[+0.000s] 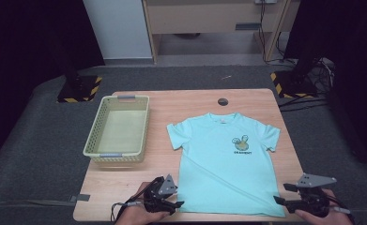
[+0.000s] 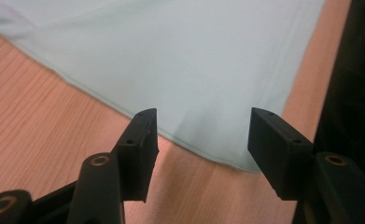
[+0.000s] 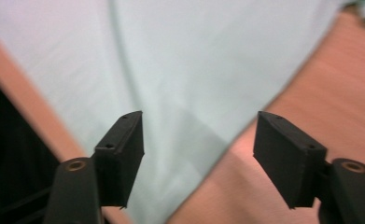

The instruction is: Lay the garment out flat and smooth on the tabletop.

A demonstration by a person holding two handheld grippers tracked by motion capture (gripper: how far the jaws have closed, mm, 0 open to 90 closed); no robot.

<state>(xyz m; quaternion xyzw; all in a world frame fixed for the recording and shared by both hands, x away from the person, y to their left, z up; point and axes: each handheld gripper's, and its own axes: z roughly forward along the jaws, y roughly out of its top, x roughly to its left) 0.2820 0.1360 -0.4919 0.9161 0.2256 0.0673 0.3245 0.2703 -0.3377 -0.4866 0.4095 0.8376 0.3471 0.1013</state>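
while two claws gape, one t-shirt [image 1: 228, 159] and one basket [image 1: 118, 126] lie flat.

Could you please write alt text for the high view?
A light turquoise T-shirt lies flat on a wooden table, an open tool at each bottom corner: left tool, right tool. An empty pale basket sits left.

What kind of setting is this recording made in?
Probably a lab or recording room, not a home: a wooden table on grey carpet, black stands on hazard-striped bases, and loose cables by the wall.
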